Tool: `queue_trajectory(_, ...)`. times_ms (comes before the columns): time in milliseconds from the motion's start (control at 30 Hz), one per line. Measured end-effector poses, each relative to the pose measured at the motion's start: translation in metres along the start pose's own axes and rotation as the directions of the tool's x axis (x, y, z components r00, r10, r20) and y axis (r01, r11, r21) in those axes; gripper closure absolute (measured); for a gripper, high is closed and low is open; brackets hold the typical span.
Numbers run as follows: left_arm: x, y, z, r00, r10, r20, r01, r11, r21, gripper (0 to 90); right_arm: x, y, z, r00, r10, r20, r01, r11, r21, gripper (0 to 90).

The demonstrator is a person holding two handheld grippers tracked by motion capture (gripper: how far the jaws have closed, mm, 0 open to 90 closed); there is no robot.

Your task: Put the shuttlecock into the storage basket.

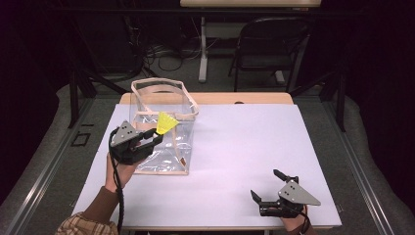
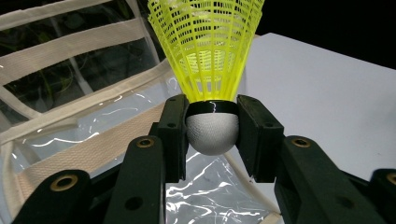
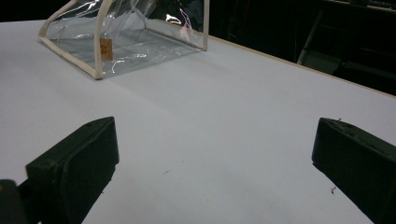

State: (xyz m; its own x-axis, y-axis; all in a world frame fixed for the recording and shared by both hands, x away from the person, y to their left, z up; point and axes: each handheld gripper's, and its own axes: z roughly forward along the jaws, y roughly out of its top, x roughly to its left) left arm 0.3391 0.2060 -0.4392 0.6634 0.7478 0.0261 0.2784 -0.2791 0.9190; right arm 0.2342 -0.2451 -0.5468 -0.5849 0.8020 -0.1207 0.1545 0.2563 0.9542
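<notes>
Left gripper (image 1: 155,137) clamped on yellow shuttlecock (image 1: 167,123) at its white cork, beside the clear bag's (image 1: 166,147) rim – skirt top cut off up close; right gripper (image 1: 266,184) wide, empty – resting on table (image 1: 235,147)

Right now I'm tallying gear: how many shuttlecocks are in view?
1. The yellow shuttlecock is clamped by its white cork between the left gripper's jaws, held beside the clear bag's open top. Any others inside the bag would show through; none do.
</notes>
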Motion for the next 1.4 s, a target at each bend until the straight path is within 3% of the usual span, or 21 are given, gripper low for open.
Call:
queue_trajectory(733, 0.024, 0.011, -0.003, 0.9969, -0.032, -0.071, 0.03, 0.9988, -0.039, 64.8, 0.0, 0.0, 0.0, 1.0, 0.003, 0.001, -0.003, 1.0, -0.003, 0.0)
queue_trajectory(1400, 0.042, 0.024, 0.004, 0.9928, -0.05, -0.109, 0.045, 0.9977, -0.051, 64.8, 0.0, 0.0, 0.0, 1.0, 0.003, 0.0, -0.003, 1.0, 0.0, 0.1)
